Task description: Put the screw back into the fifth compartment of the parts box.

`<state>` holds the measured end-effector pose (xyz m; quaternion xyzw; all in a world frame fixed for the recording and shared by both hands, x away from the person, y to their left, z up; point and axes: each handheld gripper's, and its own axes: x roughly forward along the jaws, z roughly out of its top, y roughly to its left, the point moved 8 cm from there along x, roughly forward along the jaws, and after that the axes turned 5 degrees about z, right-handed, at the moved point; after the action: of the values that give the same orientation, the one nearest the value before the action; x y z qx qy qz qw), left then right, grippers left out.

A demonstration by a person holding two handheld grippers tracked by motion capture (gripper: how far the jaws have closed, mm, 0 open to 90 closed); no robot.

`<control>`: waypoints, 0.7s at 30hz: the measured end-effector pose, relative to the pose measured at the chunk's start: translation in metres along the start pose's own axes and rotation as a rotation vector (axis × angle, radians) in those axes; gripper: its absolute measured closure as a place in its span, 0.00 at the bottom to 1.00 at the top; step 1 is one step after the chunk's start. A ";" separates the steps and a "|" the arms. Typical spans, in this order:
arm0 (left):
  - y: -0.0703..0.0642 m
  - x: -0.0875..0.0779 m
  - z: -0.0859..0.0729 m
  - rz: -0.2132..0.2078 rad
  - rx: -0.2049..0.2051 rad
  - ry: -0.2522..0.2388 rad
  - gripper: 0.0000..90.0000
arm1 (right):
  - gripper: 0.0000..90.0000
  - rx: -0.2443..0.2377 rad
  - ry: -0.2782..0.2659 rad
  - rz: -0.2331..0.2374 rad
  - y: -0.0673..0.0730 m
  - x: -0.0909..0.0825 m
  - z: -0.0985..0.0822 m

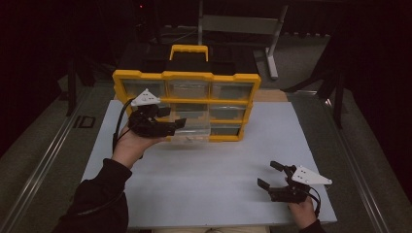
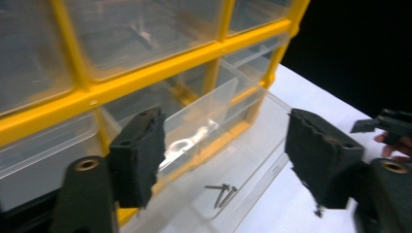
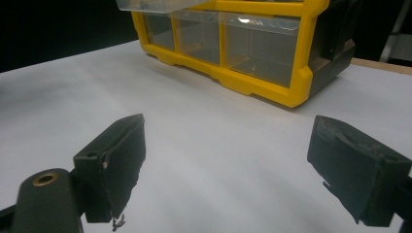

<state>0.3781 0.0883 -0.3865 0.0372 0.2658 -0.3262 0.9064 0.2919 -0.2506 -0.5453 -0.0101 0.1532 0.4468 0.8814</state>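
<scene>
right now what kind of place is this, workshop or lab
Probably a lab recording setup: a white table in a dark room, a yellow drawer organizer with screws in its pulled-out drawer, and handheld grippers.

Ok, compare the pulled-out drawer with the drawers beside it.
The pulled-out drawer juts from the yellow organizer; the closed drawers sit flush. The pulled-out drawer shows small screws inside; the closed drawers' contents can't be made out. All are clear plastic.

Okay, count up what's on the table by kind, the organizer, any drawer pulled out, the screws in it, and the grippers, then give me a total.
Yellow organizer: 1
Pulled-out clear drawer: 1
Screws in that drawer: about 2, they overlap
Grippers: 2, left gripper and right gripper
Total: about 6
</scene>
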 end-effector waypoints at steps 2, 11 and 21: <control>0.003 -0.006 -0.003 0.013 -0.003 -0.005 0.27 | 0.15 -0.001 0.000 0.001 0.000 0.000 0.000; 0.012 -0.024 -0.020 0.015 -0.020 -0.009 0.17 | 0.15 0.000 0.001 -0.001 0.000 0.001 0.000; 0.018 -0.039 -0.050 0.049 0.024 -0.009 0.04 | 0.15 0.002 0.002 -0.003 0.000 0.001 0.000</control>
<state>0.3412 0.1363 -0.4115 0.0531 0.2567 -0.3072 0.9148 0.2924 -0.2504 -0.5458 -0.0097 0.1545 0.4452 0.8819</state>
